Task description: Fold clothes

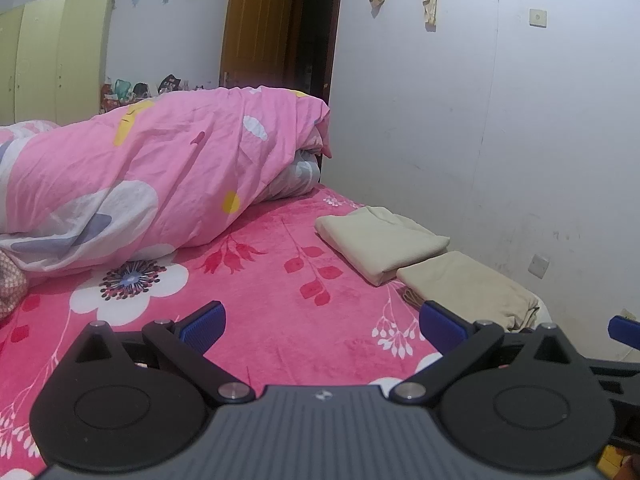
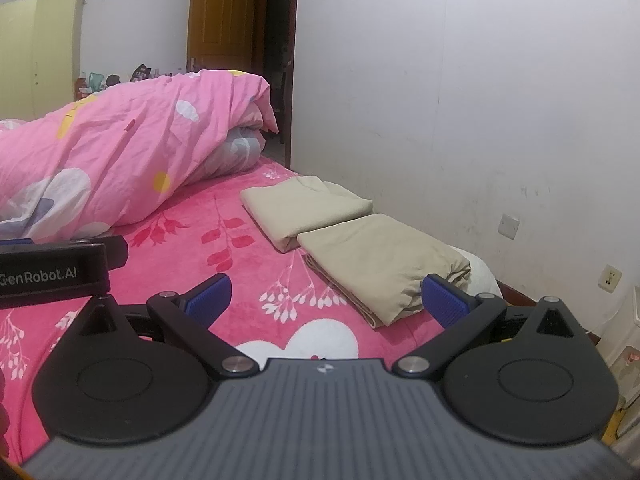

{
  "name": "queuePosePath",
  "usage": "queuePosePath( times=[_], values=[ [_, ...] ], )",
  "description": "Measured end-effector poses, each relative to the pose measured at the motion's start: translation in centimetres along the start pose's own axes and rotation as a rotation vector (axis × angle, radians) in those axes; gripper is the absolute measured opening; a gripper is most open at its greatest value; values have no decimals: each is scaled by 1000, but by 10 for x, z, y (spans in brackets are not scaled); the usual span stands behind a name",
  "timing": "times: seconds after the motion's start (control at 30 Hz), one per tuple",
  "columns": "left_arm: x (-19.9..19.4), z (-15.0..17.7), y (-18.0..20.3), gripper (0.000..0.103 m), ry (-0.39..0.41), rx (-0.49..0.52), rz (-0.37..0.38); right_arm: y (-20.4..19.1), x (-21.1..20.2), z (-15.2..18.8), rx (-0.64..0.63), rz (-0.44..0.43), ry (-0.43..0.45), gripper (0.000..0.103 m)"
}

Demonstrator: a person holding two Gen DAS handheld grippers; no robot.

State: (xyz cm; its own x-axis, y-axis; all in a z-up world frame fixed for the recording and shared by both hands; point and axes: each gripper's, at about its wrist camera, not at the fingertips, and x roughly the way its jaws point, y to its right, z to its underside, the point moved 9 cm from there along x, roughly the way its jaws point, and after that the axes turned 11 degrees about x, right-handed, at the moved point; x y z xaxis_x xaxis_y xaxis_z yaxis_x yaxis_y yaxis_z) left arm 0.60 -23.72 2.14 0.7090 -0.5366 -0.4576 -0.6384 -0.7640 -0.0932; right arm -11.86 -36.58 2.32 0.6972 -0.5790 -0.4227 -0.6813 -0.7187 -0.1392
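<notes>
At the right of both frames, two folded beige cloth garments (image 2: 308,208) (image 2: 380,260) are lying side by side on the pink floral bedspread (image 2: 224,264). The left gripper (image 1: 322,326) and right gripper (image 2: 326,300) are hovering spread open, empty; folding looks finished, so fetching another garment is likely coming next.

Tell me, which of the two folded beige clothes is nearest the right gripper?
The darker beige one, beside the right gripper. The paler one lies farther off, toward the pink quilt.

Two folded beige cloths, the farther (image 2: 306,210) and the nearer (image 2: 380,264), look matt and soft on a plush, fuzzy pink blanket (image 2: 248,264) beside a crinkled thin cotton duvet (image 1: 160,168), while the gripper fingers (image 2: 442,298) carry ribbed blue rubbery pads on matt black plastic
</notes>
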Motion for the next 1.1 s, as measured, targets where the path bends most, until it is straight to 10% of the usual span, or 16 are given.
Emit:
queuePosePath(
  times=[1.1],
  values=[
    [-2, 2, 0, 103, -3, 3, -4, -1, -1, 1, -2, -6, -3, 102]
  ],
)
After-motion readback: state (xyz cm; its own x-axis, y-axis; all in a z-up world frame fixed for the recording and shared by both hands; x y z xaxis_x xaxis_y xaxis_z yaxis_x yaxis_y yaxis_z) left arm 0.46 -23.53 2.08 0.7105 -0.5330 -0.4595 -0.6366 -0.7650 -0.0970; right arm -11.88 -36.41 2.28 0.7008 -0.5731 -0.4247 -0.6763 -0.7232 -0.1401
